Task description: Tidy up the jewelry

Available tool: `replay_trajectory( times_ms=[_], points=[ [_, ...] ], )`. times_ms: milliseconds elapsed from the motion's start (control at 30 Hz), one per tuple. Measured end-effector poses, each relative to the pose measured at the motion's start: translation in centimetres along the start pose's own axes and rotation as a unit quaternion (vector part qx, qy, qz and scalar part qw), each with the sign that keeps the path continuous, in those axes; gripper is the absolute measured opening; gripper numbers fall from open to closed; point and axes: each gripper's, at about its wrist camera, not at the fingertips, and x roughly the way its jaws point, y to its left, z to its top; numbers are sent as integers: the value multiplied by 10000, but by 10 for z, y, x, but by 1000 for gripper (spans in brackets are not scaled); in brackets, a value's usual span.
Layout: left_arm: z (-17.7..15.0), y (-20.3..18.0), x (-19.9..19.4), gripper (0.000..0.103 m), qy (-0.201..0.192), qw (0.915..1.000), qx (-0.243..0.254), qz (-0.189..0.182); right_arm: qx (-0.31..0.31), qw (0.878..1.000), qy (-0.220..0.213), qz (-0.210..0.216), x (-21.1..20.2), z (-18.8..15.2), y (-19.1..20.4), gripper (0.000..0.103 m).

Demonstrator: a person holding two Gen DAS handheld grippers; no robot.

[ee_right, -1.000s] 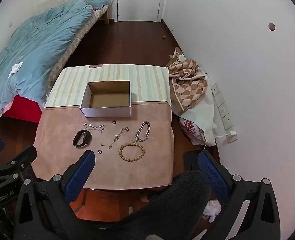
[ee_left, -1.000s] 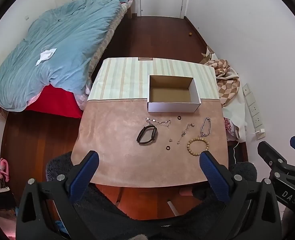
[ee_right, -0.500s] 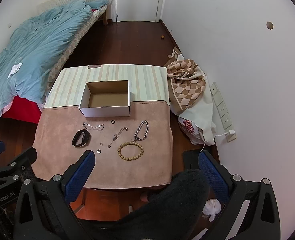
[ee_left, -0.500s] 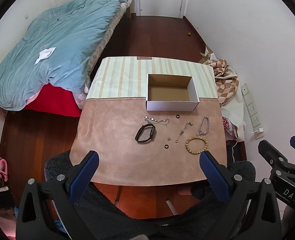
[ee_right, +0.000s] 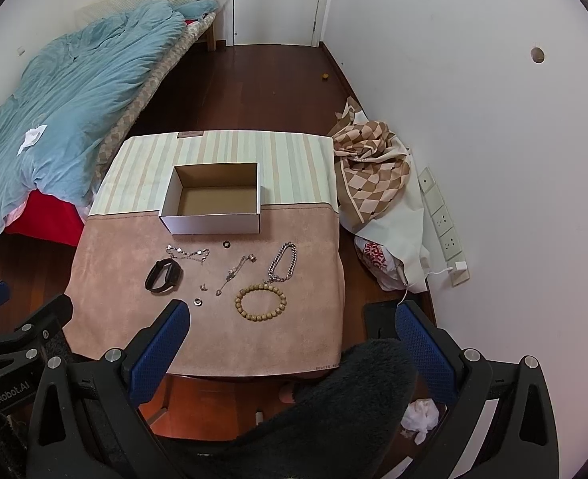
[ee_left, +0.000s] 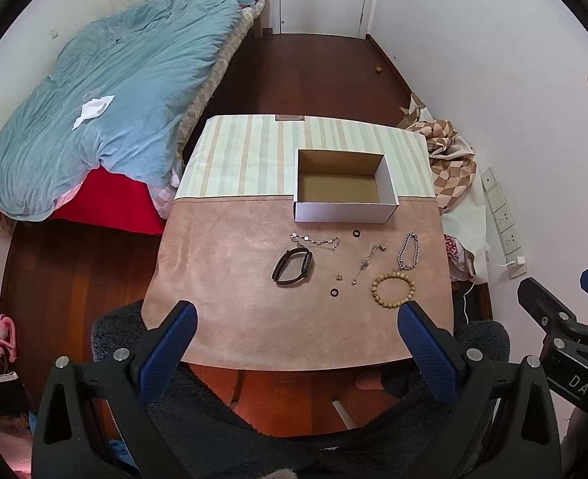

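An open white cardboard box [ee_left: 346,210] [ee_right: 214,223] stands empty mid-table. In front of it on the pink mat [ee_left: 222,287] lie a black band [ee_left: 293,266] [ee_right: 163,276], a thin silver chain [ee_left: 314,239], a silver link bracelet [ee_left: 407,251] [ee_right: 282,262], a wooden bead bracelet [ee_left: 393,285] [ee_right: 260,302], a pendant chain [ee_left: 367,262], two small dark rings [ee_left: 356,233] [ee_left: 334,292] and tiny earrings [ee_left: 338,276]. My left gripper [ee_left: 296,325] and right gripper [ee_right: 292,321] are open and empty, held high over the table's near edge.
A bed with a blue duvet [ee_left: 102,111] stands at the left. A checked cloth [ee_right: 373,171] and bags lie by the right wall. Dark wooden floor [ee_left: 318,76] lies beyond the table. A dark fuzzy seat [ee_right: 334,411] sits under the grippers.
Both grippers have drawn back and up a little, so the table looks slightly smaller and farther. Nothing on the table has moved.
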Motion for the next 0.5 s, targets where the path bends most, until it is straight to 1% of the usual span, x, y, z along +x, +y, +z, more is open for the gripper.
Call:
replay_trajectory(
  times_ms=[500],
  points=[
    [0, 0, -3, 103, -26, 10000, 9, 21, -13, 10000, -43, 17, -6, -2, 3, 103]
  ],
)
